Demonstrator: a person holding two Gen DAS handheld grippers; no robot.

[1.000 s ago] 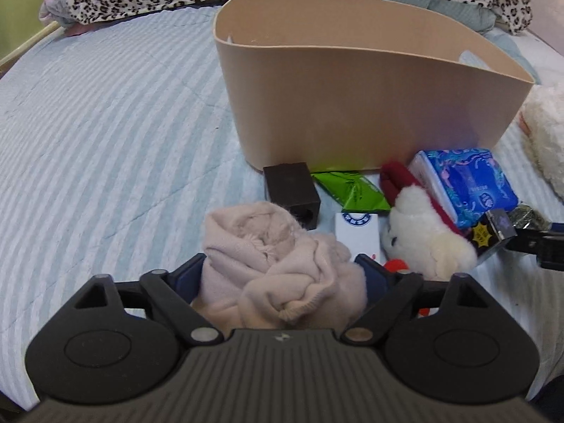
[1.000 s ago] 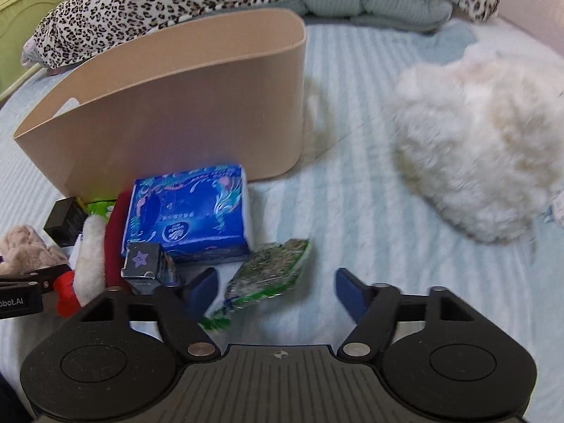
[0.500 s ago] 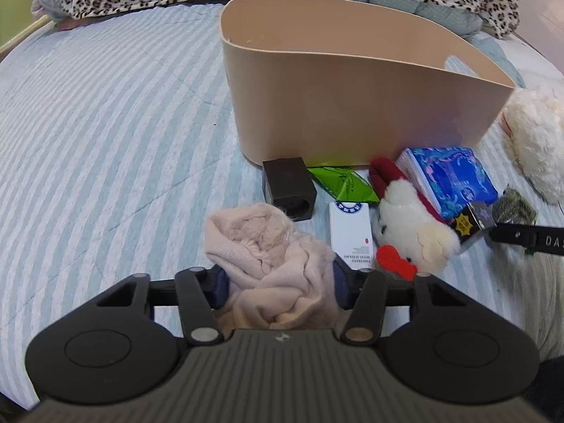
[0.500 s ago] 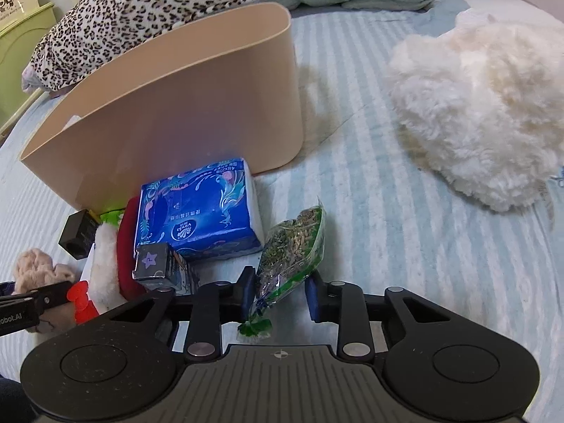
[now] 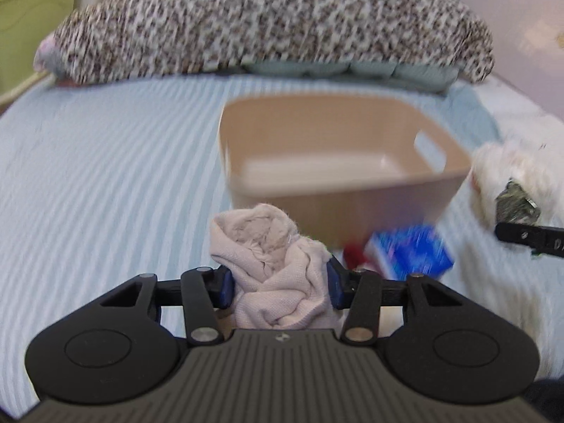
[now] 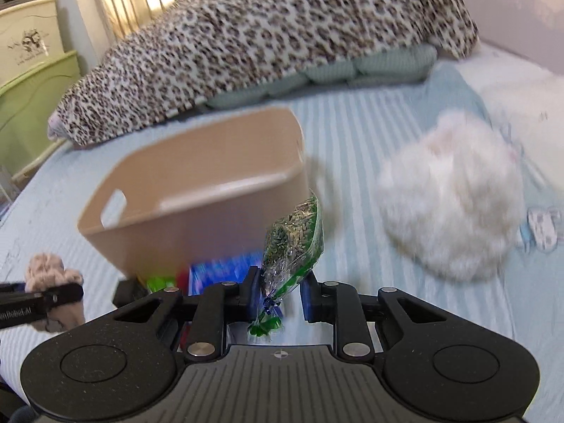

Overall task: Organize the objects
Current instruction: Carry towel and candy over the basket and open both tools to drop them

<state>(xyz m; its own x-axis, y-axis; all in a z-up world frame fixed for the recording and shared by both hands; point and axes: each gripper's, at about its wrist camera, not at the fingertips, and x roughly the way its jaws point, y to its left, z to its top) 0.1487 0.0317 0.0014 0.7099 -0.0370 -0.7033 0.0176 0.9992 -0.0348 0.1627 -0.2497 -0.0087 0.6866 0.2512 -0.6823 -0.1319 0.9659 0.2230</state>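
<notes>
My left gripper (image 5: 278, 287) is shut on a crumpled pink cloth (image 5: 273, 268) and holds it above the bed, in front of the tan basket (image 5: 338, 197). My right gripper (image 6: 278, 298) is shut on a clear green snack packet (image 6: 294, 243) and holds it up near the basket's right corner (image 6: 225, 211). The basket looks empty inside. A blue tissue pack (image 5: 410, 250) lies on the bed before the basket. In the right wrist view the cloth (image 6: 49, 271) shows at the far left. The frames are blurred.
A leopard-print blanket (image 6: 268, 46) lies across the head of the striped bed. A white fluffy toy (image 6: 451, 208) sits right of the basket. Small items, a dark block (image 6: 128, 290) among them, lie in front of the basket. Green furniture (image 6: 31, 105) stands left.
Both grippers have risen off the bed with their loads, the cloth and the snack packet. The basket's inside now shows from above.
</notes>
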